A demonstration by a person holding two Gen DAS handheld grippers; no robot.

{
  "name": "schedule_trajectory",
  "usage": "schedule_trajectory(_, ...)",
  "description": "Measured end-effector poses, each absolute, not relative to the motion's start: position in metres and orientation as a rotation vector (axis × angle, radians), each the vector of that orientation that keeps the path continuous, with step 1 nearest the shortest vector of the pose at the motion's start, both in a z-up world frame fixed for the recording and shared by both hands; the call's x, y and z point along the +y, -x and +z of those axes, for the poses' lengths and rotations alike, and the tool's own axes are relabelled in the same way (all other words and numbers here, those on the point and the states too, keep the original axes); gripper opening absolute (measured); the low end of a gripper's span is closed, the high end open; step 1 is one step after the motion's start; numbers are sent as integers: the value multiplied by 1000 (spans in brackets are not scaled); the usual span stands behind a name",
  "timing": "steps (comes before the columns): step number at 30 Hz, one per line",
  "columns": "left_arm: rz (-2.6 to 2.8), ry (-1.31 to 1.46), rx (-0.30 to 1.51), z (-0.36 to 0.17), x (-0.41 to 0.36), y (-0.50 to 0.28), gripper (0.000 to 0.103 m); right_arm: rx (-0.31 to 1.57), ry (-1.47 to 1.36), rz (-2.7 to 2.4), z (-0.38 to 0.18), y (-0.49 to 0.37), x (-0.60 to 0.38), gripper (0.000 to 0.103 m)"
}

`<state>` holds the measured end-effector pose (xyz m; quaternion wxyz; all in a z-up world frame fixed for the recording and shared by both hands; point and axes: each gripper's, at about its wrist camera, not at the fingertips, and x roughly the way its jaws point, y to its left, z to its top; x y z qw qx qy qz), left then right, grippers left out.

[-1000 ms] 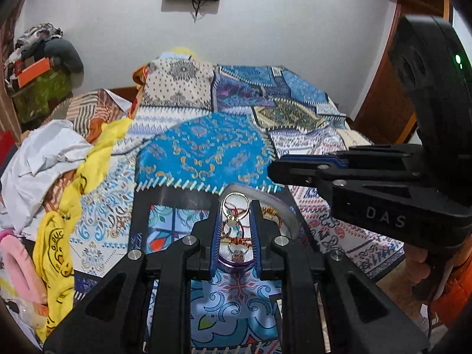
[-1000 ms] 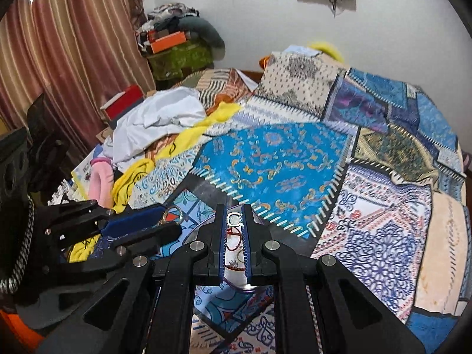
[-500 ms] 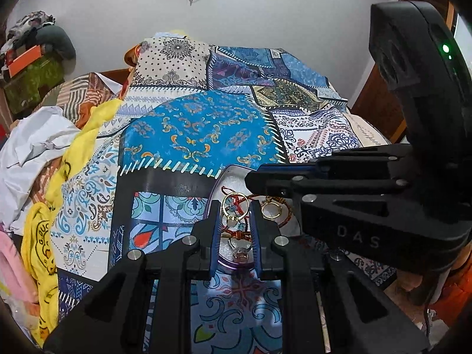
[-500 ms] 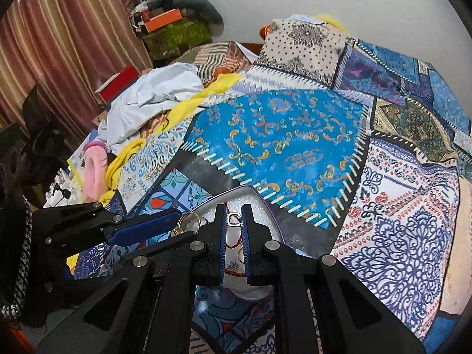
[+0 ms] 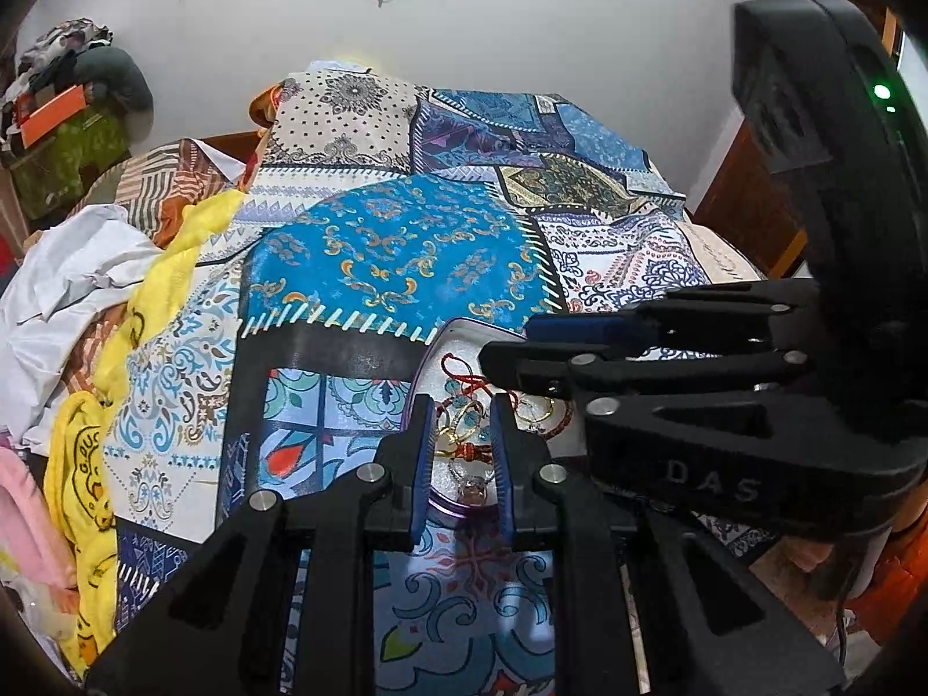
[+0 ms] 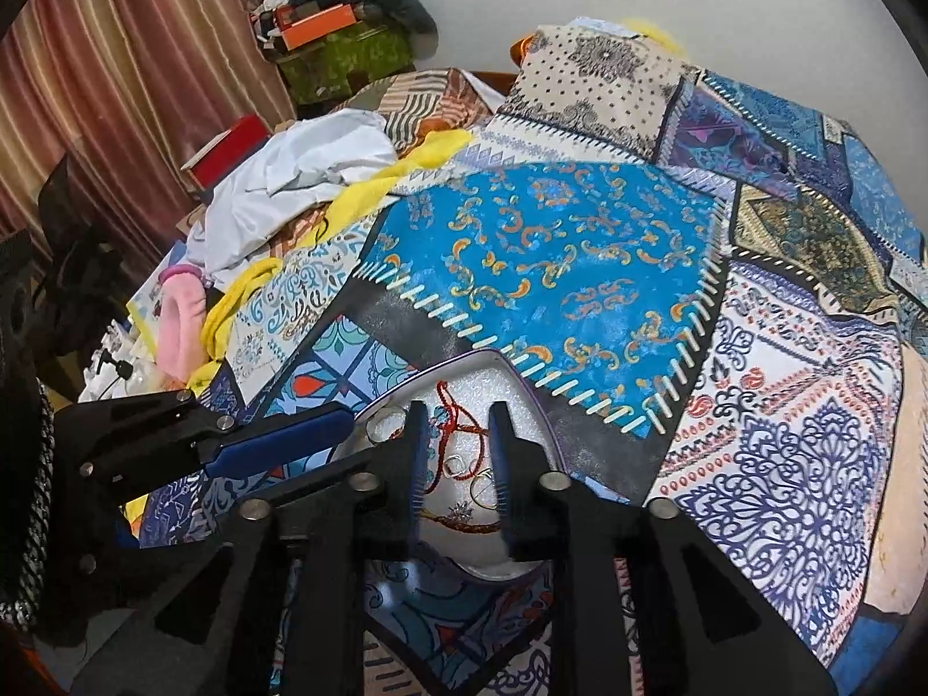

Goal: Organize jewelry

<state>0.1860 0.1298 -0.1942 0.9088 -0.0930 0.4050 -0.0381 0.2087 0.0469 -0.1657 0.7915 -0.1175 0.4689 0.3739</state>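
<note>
Both claws hover over the white tray (image 6: 493, 362) on the patchwork bedspread (image 6: 551, 255). The left claw (image 5: 461, 452) stands narrowly parted and empty, framing gold rings (image 5: 464, 420); the right claw (image 6: 458, 458) is likewise parted, gripping nothing, above the red cord bracelet (image 6: 449, 406). Jewelry lies tangled in one heap at the tray's near end; sorting looks barely begun.

Probably bedroom: patchwork-quilted bed (image 6: 551, 267), clothes heap (image 6: 301, 174)
</note>
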Motion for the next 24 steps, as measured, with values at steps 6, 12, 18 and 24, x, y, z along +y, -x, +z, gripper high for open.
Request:
schedule_trajectory(6, -58, 187, 798, -174, 132, -175, 17, 945, 236, 781, -141, -202, 38, 27)
schedule_trajectory(12, -33, 173, 717, -137, 131, -158, 17, 821, 214, 751, -99, -181, 19, 27)
schedule_trajectory(18, 1, 144, 546, -76, 123, -121, 17, 650, 151, 737, -45, -149, -14, 27)
schedule_trajectory(24, 37, 105, 318, -13, 106, -67, 37, 423, 80, 705, 12, -96, -51, 30)
